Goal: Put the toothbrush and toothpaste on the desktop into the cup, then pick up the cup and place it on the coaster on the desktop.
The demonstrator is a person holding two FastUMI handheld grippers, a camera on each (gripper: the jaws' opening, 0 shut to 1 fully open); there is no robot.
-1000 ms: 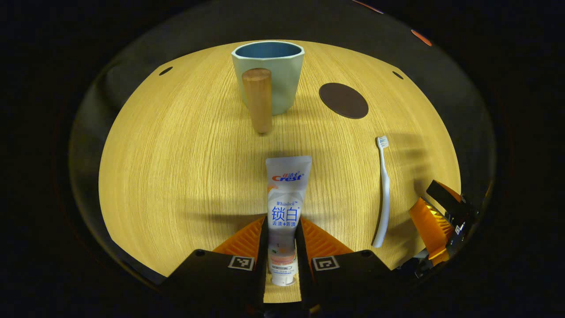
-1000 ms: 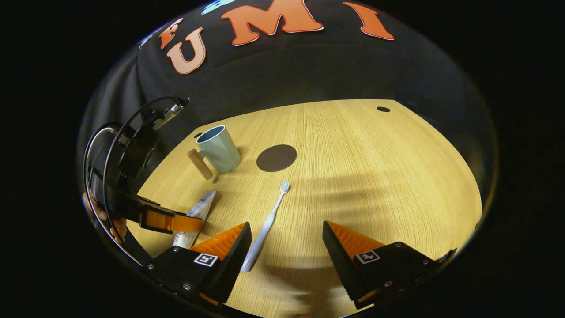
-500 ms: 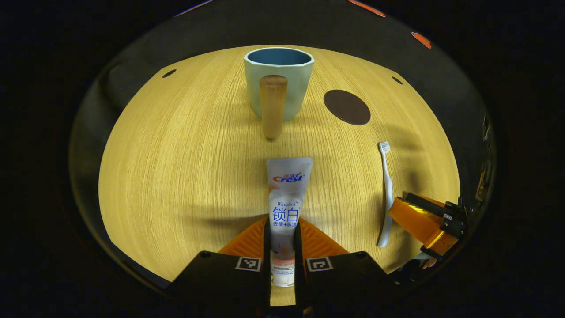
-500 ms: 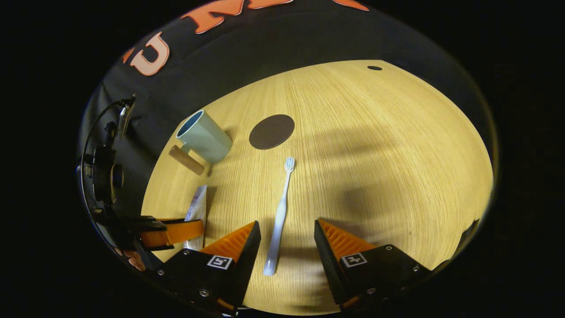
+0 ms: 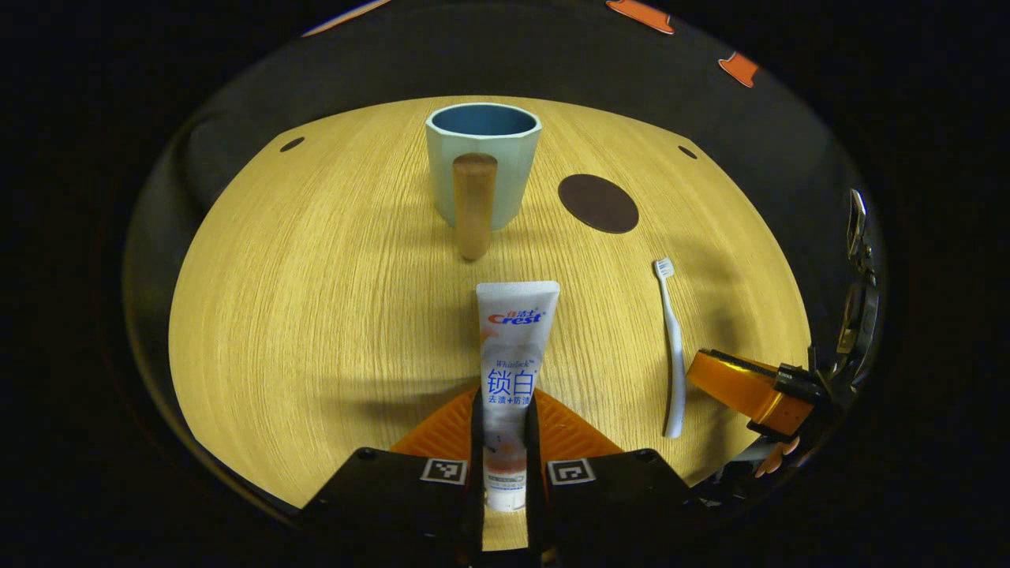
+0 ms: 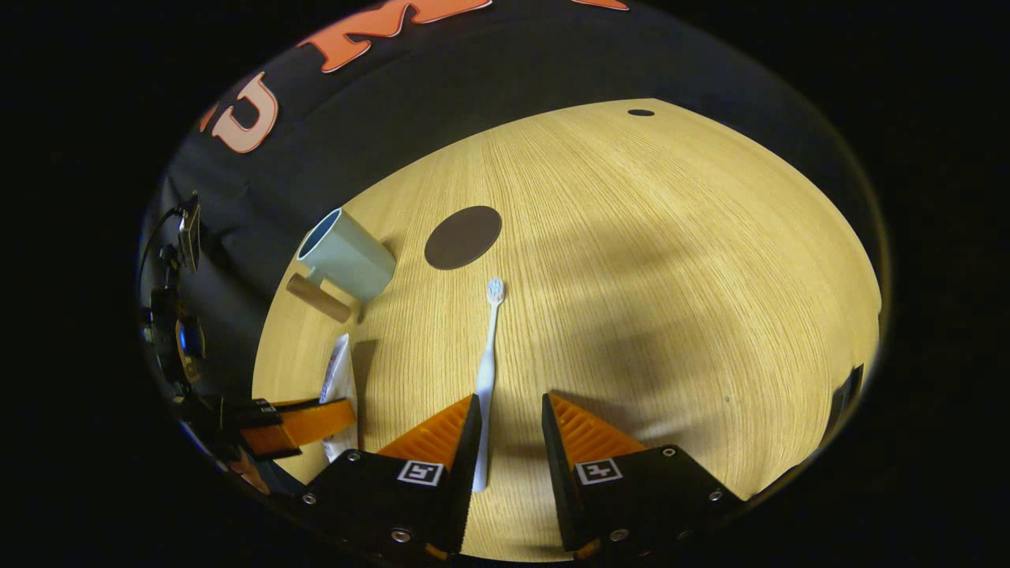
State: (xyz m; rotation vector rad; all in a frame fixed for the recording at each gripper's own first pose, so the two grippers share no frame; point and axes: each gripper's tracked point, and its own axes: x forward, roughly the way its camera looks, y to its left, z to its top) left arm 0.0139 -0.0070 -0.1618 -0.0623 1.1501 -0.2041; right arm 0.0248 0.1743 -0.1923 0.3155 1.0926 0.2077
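The left gripper [image 5: 505,442] had its jaws clenched on the cap end of the toothpaste tube [image 5: 511,355], both fingers pressing its sides, the tube lying flat on the wooden counter [image 5: 316,315] and pointing away toward the cup [image 5: 483,162]. The pale green cup stood upright with its wooden handle [image 5: 474,205] facing the tube, nothing lying between them. Just to the cup's right lay the dark round coaster [image 5: 598,203], bare. The right gripper [image 6: 509,450] had its jaws released and partly apart, straddling the handle end of the white toothbrush [image 6: 487,371]; the near finger was right beside the handle, but whether it touched I could not tell. The toothbrush lay flat, bristle head toward the coaster [image 6: 463,237], with the cup [image 6: 347,252] to the left of that.
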